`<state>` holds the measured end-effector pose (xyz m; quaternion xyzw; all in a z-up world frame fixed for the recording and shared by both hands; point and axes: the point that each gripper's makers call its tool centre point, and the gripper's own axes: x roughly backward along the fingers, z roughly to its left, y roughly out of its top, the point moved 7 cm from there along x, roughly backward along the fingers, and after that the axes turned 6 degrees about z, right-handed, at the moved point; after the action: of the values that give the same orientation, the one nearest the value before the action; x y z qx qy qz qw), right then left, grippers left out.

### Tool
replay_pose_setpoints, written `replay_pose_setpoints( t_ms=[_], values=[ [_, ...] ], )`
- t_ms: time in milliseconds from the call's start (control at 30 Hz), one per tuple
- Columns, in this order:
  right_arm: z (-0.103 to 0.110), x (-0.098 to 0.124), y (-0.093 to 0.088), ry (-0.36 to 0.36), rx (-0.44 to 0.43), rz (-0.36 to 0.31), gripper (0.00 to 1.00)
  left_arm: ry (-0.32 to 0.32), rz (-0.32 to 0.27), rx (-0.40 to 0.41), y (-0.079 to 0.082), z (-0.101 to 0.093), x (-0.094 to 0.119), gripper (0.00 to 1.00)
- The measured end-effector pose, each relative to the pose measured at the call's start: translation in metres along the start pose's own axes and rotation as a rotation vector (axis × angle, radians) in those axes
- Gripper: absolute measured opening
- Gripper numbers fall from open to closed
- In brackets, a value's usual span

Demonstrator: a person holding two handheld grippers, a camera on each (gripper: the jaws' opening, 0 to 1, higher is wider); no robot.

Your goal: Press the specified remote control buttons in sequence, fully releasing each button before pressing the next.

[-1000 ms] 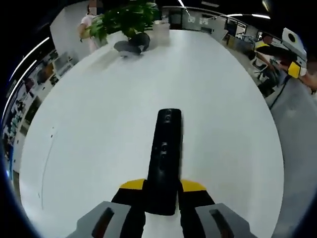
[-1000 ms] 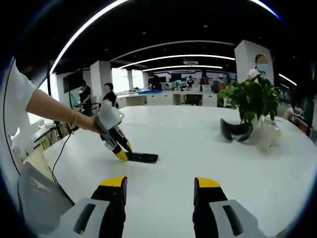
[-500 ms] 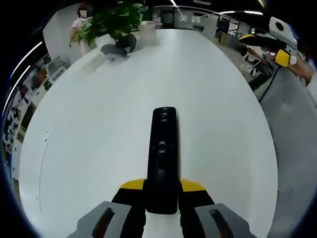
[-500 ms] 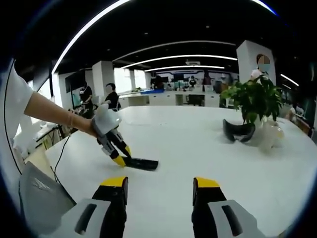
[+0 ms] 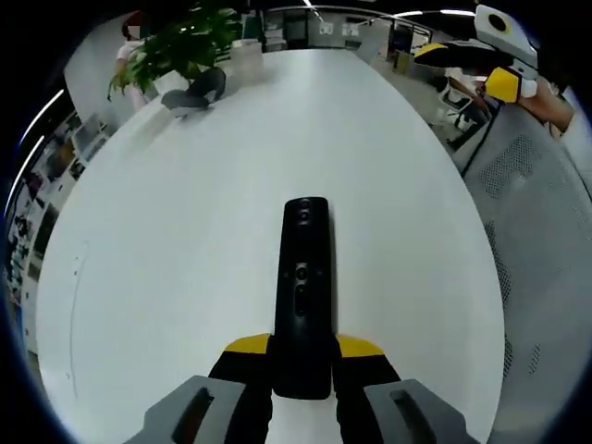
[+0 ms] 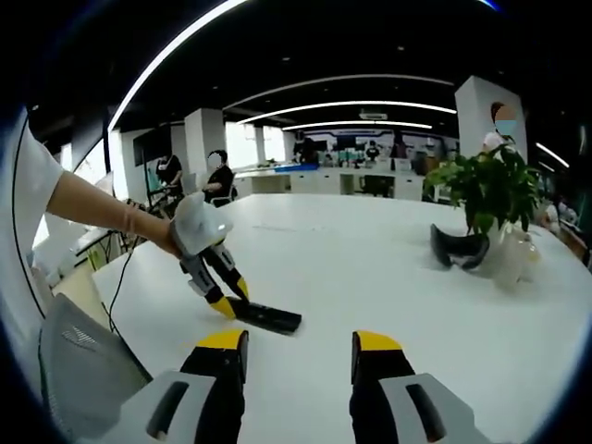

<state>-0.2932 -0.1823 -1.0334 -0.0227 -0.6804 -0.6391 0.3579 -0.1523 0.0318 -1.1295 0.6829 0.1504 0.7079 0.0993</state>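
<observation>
A long black remote control (image 5: 303, 287) lies flat on the white table (image 5: 185, 231), buttons up, with its near end clamped between the yellow-tipped jaws of my left gripper (image 5: 302, 347). From the right gripper view, the same remote (image 6: 265, 316) lies on the table with the left gripper (image 6: 225, 305) shut on its left end, held by a person's hand. My right gripper (image 6: 298, 344) hovers above the table, short of the remote, open with nothing between its jaws. In the left gripper view the right gripper (image 5: 472, 65) shows at the top right.
A potted plant (image 6: 488, 190) and a dark headset-like object (image 6: 459, 250) stand at the table's far side; both (image 5: 180, 51) also appear top left in the left gripper view. A grey mesh chair (image 6: 79, 375) is at the table's near left edge. People stand in the office behind.
Both cameras shifted slightly. The right gripper's jaws have drawn a little closer together. The remote stays held in the left gripper on the table.
</observation>
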Motion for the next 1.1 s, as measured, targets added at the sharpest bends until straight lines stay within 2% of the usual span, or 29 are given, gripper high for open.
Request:
replay_pose_setpoints(
  t_ms=[467, 1100],
  values=[
    [0.008, -0.005, -0.001, 0.044, 0.025, 0.016, 0.36, -0.002, 0.01, -0.016, 0.001, -0.028, 0.001, 0.24],
    [0.011, -0.012, -0.006, 0.115, 0.045, 0.079, 0.26, -0.005, -0.028, -0.024, -0.001, -0.068, 0.001, 0.24]
  ],
)
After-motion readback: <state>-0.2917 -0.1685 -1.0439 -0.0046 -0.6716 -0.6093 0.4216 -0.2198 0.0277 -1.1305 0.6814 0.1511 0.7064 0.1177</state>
